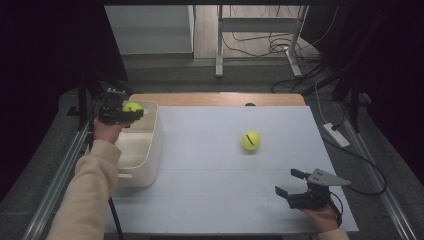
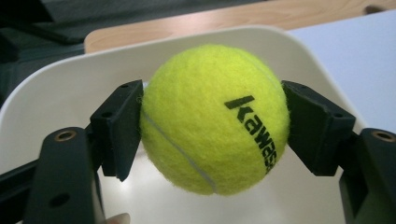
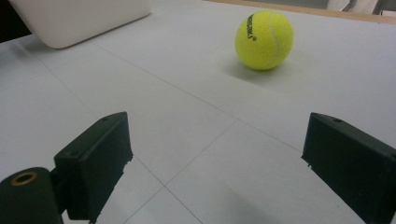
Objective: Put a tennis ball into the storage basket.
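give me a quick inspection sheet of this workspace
surface: white table, wooden strip at the far edge
job's things: one ball held over the white bin; second ball loose on the table
clutter: nothing seen
grippers: left gripper shut on the ball; right gripper open, resting low near the front edge
cables: gripper cable trails right; loose cables on the floor behind
surroundings: dark curtains, metal frame legs

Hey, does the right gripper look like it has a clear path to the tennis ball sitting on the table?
Probably yes. The right gripper has its jaws open and pointing toward the loose tennis ball, with bare table between them. The white bin sits off to the side, out of the way.
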Action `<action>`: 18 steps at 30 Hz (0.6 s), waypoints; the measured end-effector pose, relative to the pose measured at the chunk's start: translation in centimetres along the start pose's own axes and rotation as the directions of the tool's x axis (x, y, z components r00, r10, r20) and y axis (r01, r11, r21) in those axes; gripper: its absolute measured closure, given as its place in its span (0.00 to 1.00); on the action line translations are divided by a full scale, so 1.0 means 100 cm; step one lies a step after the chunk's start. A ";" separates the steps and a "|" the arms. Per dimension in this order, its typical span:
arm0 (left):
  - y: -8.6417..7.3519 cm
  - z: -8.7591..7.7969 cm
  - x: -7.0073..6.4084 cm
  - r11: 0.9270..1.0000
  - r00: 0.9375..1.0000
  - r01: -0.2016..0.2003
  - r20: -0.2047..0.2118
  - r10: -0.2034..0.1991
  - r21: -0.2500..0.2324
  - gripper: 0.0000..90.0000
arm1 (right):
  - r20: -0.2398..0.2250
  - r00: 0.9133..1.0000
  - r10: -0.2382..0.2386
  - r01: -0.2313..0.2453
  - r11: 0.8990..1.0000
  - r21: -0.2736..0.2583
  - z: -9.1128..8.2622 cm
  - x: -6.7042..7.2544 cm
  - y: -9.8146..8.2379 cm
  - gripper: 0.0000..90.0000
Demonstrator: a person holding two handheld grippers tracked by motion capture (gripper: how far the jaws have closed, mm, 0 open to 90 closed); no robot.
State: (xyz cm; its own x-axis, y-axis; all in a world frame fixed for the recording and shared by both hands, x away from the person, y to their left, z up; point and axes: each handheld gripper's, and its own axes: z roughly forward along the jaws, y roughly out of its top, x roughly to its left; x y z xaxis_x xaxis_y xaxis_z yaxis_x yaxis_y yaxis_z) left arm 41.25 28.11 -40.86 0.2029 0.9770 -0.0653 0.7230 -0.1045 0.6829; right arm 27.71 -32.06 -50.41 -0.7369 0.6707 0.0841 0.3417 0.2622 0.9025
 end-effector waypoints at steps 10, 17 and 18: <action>-0.002 0.002 0.004 1.000 1.000 0.007 -0.009 -0.006 0.027 0.30 | 0.000 1.000 0.000 0.000 1.000 0.001 0.000 0.000 0.000 0.08; -0.002 0.002 0.003 1.000 1.000 0.006 -0.016 -0.006 0.018 0.27 | 0.000 1.000 0.001 -0.001 1.000 0.000 0.000 0.000 0.000 0.08; -0.001 0.001 0.004 1.000 1.000 0.011 -0.021 -0.011 0.014 0.23 | 0.000 1.000 0.001 -0.001 1.000 0.000 0.000 0.000 0.000 0.08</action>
State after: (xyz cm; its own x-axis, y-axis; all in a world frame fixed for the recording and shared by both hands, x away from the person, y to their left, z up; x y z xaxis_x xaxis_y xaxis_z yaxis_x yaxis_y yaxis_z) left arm 41.30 28.44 -41.07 0.1814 0.9817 -0.0573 0.7341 -0.0964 0.6721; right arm 27.74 -32.07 -50.43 -0.7367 0.6708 0.0853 0.3426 0.2616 0.9023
